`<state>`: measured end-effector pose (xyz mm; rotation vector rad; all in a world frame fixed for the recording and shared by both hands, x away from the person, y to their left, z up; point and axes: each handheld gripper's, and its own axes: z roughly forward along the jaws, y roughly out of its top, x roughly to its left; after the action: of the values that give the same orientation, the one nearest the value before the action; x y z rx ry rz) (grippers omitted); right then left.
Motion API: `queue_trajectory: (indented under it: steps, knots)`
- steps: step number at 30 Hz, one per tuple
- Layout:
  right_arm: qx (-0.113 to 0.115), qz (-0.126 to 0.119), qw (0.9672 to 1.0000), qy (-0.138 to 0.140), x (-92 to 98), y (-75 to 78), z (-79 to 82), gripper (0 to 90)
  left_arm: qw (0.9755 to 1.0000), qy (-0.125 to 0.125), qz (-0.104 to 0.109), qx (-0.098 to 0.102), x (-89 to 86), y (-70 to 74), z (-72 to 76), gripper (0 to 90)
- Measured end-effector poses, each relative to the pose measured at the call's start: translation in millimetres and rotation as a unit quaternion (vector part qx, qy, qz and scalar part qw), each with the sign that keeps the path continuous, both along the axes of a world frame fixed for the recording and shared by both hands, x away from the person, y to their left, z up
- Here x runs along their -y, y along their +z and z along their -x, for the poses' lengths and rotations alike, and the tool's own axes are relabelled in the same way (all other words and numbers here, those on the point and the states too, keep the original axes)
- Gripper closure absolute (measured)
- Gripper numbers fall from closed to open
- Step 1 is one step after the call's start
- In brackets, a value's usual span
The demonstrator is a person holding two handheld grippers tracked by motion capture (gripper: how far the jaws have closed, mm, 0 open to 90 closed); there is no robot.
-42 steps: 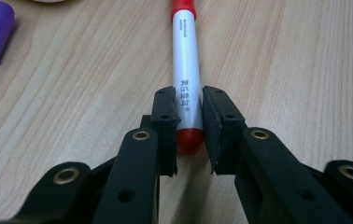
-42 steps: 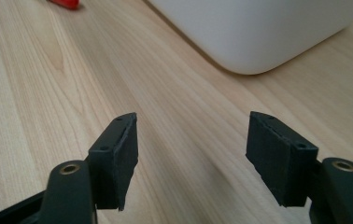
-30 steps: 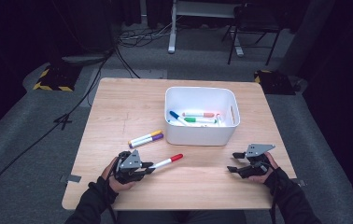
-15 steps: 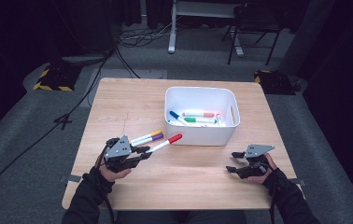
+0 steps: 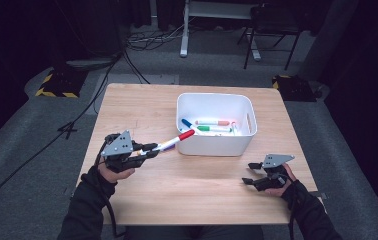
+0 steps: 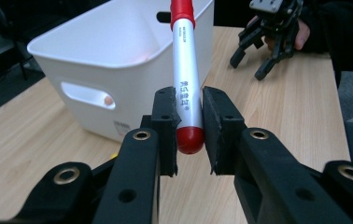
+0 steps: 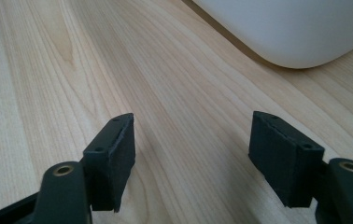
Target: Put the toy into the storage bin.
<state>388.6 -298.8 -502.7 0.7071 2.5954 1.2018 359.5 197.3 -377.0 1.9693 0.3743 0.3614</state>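
Red-capped and silver-barrelled, the marker (image 6: 186, 79) sits pinched near its tail end between the pads of my left gripper (image 5: 147, 148), lifted off the wooden table (image 5: 202, 190) and pointing toward two o'clock in the high view, its cap just short of the near wall of the white plastic bin (image 5: 217, 147). My worry is the grip: I hold only the rear stub, so most of the barrel hangs forward of the jaws, and any bump could pivot it or let it slide out. From here the cap looks level with the bin's rim or barely above it, so if I push on without more height it may knock the wall, shove the bin toward twelve o'clock, or twist the marker loose onto the table. A release too early would drop it outside the wall. Inside, other markers (image 5: 212, 125) already lie across the floor, so this one may bounce off them. My right gripper (image 5: 251, 172) rests low at four o'clock, jaws spread wide on nothing, well apart from the bin.
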Motion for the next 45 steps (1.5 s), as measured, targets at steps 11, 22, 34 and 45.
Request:
queue_trajectory:
  steps: [11, 22, 34, 45]
  knots:
    - [-0.001, -0.002, 1.0000, 0.001, 0.6, 0.0, -0.7, 32.3, 0.9991, -0.013, -0.037, 0.017, 25.2, 32.5, -31.0, 75.8]
    - [-0.001, -0.001, 1.0000, -0.001, 0.3, -0.1, -0.2, 32.8, 0.9932, -0.056, -0.102, -0.008, 82.3, 40.3, -69.2, 75.7]
    - [0.003, 0.001, 1.0000, -0.002, -0.2, -0.1, 0.6, 32.7, 0.9819, -0.087, -0.162, -0.045, 137.1, 33.1, -97.6, 75.7]
    - [0.005, 0.003, 1.0000, -0.001, -0.2, -0.2, 0.8, 32.6, 0.9766, -0.088, -0.187, -0.058, 154.7, 27.4, -109.3, 75.6]
